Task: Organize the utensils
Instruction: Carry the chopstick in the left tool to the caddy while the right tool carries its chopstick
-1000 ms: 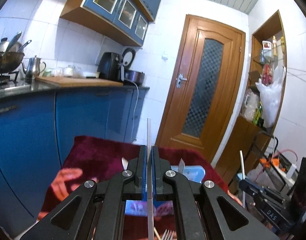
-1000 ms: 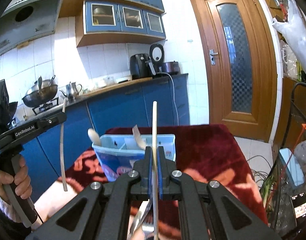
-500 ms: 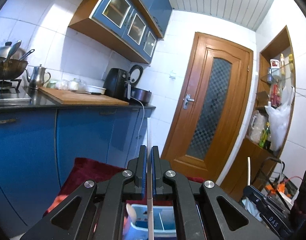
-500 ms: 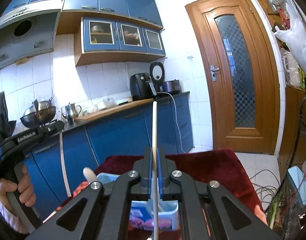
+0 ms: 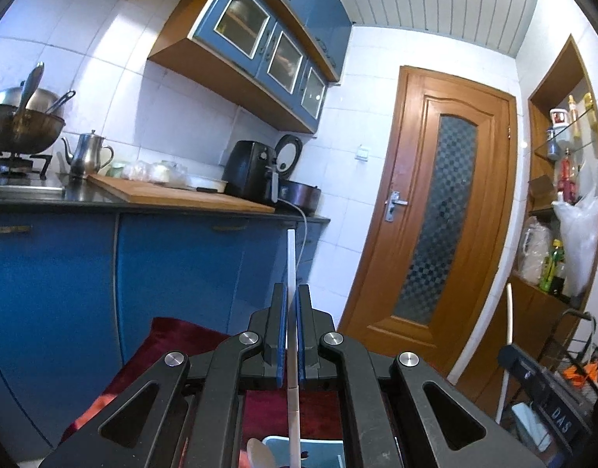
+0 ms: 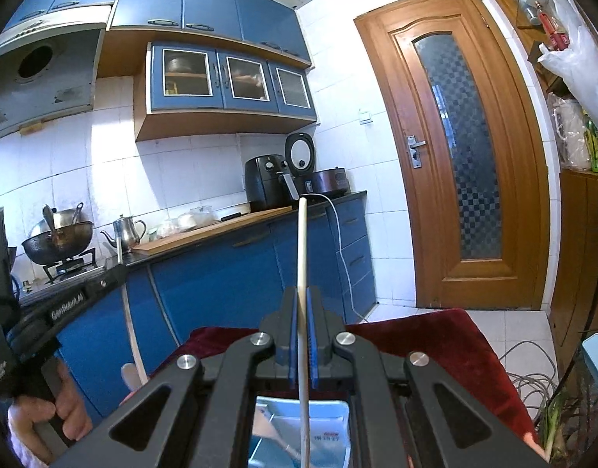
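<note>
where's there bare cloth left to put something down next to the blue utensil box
Bare red cloth shows beyond and to the right of the blue utensil box, up to the tiled floor by the door. In the left wrist view a smaller strip of cloth lies left of the box. The box itself is crowded, with a white spoon in it.

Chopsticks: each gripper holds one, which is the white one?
The chopstick in the left gripper is the white one, flat-sided. The right gripper clamps a cream, rounder chopstick.
</note>
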### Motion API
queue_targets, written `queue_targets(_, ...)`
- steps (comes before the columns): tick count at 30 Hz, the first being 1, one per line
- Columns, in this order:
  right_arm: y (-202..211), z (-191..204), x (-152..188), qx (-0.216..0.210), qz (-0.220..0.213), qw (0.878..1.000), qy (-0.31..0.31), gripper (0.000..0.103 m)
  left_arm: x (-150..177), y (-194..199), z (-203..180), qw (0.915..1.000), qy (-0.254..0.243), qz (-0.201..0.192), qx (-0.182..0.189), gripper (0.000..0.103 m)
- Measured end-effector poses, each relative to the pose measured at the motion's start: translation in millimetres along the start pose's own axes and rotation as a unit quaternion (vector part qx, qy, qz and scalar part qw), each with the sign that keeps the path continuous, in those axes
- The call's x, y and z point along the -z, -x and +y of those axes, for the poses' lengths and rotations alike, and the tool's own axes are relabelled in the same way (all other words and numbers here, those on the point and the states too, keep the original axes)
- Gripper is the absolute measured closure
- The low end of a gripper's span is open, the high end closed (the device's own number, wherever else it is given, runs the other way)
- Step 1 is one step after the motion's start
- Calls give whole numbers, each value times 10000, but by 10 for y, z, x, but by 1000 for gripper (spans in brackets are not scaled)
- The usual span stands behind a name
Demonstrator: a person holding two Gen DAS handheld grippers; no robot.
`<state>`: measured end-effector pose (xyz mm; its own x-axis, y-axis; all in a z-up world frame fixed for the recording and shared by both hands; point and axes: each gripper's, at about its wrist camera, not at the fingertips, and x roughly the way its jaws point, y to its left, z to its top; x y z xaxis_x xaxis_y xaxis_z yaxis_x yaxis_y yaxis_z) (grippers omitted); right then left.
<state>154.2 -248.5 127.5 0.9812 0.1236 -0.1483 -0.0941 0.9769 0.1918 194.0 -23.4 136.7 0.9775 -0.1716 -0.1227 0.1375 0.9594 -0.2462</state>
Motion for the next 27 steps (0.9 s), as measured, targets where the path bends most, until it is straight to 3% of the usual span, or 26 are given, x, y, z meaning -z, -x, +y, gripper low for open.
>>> queue_targets(10, -220, -11, 182, 134, -70, 9997, 189, 97, 214, -128, 21, 9998, -158, 122, -78, 99)
queue_targets(19, -268, 42, 293, 5, 370, 9988, 334, 95, 253, -111, 23, 9991, -210, 358, 92, 99)
queue_targets(22, -222, 50, 277, -34, 409, 9987, 300, 88, 251, -73, 9, 9989, -238, 394, 85, 90)
queue_targets(24, -194, 38, 263, -51, 455, 9987, 244, 85, 235, -36, 5, 9988, -244, 411, 102, 79)
queue_targets(27, -128, 7, 225, -106, 509, 9986, 121, 83, 201, 46, -1, 9987, -254, 431, 139, 74)
